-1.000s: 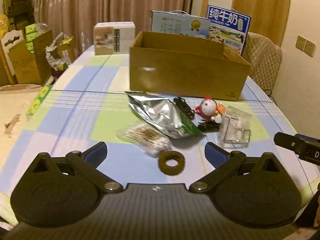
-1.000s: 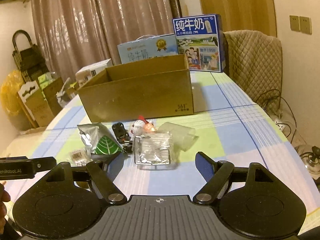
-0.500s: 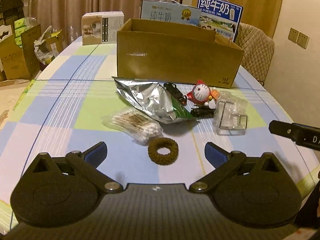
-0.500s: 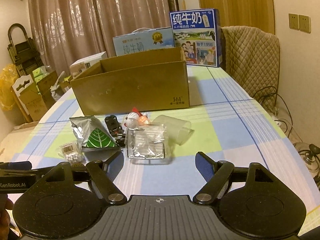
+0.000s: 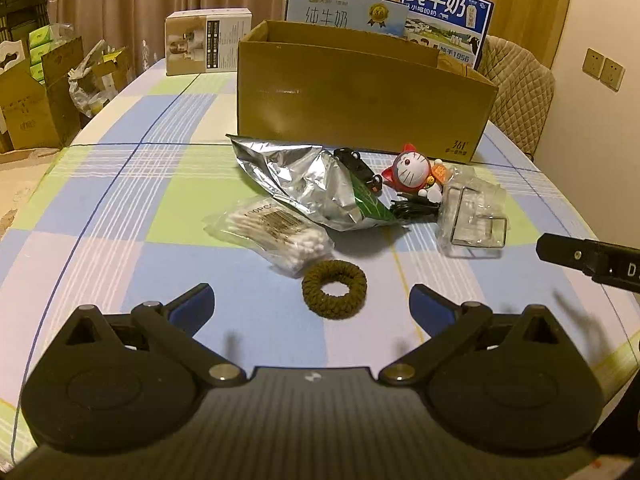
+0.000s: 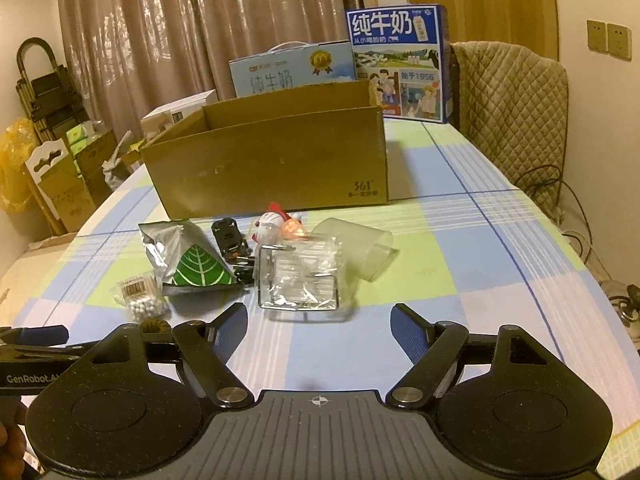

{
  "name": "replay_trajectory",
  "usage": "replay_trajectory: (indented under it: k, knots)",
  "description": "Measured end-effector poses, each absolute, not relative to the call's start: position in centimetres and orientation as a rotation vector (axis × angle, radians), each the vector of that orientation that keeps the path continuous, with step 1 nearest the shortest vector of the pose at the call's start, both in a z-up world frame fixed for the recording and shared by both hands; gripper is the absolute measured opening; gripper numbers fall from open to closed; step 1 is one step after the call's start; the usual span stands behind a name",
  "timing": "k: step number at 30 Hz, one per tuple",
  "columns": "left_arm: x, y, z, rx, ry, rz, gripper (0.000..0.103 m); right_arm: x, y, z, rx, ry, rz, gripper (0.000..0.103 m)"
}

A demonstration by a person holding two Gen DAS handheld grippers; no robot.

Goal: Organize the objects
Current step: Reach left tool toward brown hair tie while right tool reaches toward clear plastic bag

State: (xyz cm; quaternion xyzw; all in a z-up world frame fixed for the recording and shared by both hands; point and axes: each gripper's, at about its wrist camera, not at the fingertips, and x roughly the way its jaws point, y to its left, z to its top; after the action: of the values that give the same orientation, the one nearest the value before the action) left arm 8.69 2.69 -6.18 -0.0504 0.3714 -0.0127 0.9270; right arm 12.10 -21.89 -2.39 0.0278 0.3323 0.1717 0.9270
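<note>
Your tabletop point(image 5: 120, 200): checked cloth | cardboard box point(image 5: 360, 96): open-topped, at the far side | foil pouch point(image 5: 312, 184), cotton-swab bag point(image 5: 272, 232), wire rack in plastic point(image 6: 300, 276): near the box | hair tie point(image 5: 334, 289): ahead of your left gripper point(image 5: 311, 302), jaws apart, empty | right gripper point(image 6: 318, 326): jaws apart, empty | black item beside the pouch: possibly a toy car.

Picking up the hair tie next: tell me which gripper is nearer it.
Left. The left gripper has the hair tie right between its fingertips; the right gripper is off to its right.

light: dim, warm | focus: sharp | edges: fisheye-bent, dark corners
</note>
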Motion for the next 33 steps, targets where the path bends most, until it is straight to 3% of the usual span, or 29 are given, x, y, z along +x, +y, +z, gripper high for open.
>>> replay_trajectory:
  k: [33]
  knots:
    - [11.7,4.4,-8.5,-0.142,0.805,-0.01,0.102,19.6,-16.4,-7.5,-0.033,0.762,0.309,0.075]
